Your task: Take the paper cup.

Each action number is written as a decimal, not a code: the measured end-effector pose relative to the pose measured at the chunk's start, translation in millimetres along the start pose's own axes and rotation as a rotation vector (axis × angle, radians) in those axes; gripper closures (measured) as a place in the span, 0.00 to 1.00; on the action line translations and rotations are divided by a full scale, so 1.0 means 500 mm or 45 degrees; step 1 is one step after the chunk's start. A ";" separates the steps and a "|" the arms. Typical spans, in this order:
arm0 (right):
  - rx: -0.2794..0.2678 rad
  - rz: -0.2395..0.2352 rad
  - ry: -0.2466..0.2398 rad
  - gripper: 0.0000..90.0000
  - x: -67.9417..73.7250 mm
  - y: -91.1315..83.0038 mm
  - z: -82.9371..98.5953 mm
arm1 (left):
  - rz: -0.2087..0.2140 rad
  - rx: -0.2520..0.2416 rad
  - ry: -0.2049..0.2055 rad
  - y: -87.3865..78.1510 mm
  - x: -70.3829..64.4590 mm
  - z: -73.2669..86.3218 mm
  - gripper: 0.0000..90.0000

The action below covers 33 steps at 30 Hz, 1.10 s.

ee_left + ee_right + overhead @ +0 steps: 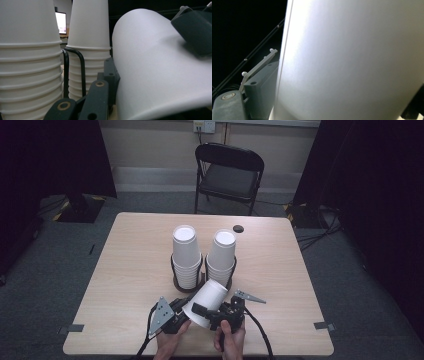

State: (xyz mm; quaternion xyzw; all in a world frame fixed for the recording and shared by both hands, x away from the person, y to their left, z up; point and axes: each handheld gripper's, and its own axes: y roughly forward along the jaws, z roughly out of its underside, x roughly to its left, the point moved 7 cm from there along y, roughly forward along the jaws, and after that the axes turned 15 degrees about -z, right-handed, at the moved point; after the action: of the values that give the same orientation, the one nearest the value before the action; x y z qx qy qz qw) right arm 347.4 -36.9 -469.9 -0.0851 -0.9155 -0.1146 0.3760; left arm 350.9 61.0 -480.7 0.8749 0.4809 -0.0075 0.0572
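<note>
Nearest the person, the two hands (200, 342) come in side by side at the near edge of the worktop (125, 270), each carrying a hand-held gripper. Between them a single white paper cup (206, 303) is held tilted, its closed base pointing up and away toward the stacks and its open rim down toward the hands.

The right hand-held gripper (210, 314) looks to be grasping the cup: a dark jaw lies flat against the cup's wall (160, 65) in the left gripper view, and the wall sits hard against the lens in the right gripper view (352, 60). The left hand-held gripper (179, 309) is pressed up beside the cup's rim, with one jaw just beside the wall, but I cannot tell whether it is clenched on the rim or released.

Judged from its look, the cup is very light, thin-walled and easily crushed, and smooth enough to slip. The rolled rim is its stiffest part, so a gentle pinch there seems safer than squeezing mid-wall.

Just beyond the left hand-held gripper stand two black wire holders (176, 270), each with a tall stack of upturned cups: the left stack (185, 255) and the right stack (221, 256). Farther off, past the worktop, is a folding chair (229, 175).
</note>
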 end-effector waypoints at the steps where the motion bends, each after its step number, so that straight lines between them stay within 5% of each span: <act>1: -0.001 0.001 0.000 0.10 -0.001 0.000 0.000 | 0.000 0.003 -0.003 0.000 0.000 0.000 0.95; 9: -0.057 0.019 -0.061 0.11 0.004 -0.010 -0.018 | 0.034 0.008 -0.020 -0.004 -0.003 -0.002 0.95; 26: -0.081 0.088 -0.125 0.11 -0.003 -0.030 -0.043 | 0.142 0.148 -0.052 -0.021 -0.001 0.005 0.96; 33: -0.161 0.146 -0.159 0.15 -0.010 -0.057 -0.067 | 0.176 0.189 -0.071 -0.032 0.002 0.012 0.96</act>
State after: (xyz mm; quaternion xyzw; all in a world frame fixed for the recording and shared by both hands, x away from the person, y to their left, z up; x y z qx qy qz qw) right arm 366.5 -73.6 -454.2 -0.1680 -0.9218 -0.1447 0.3180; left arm 338.3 69.5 -488.1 0.9073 0.4158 -0.0633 0.0060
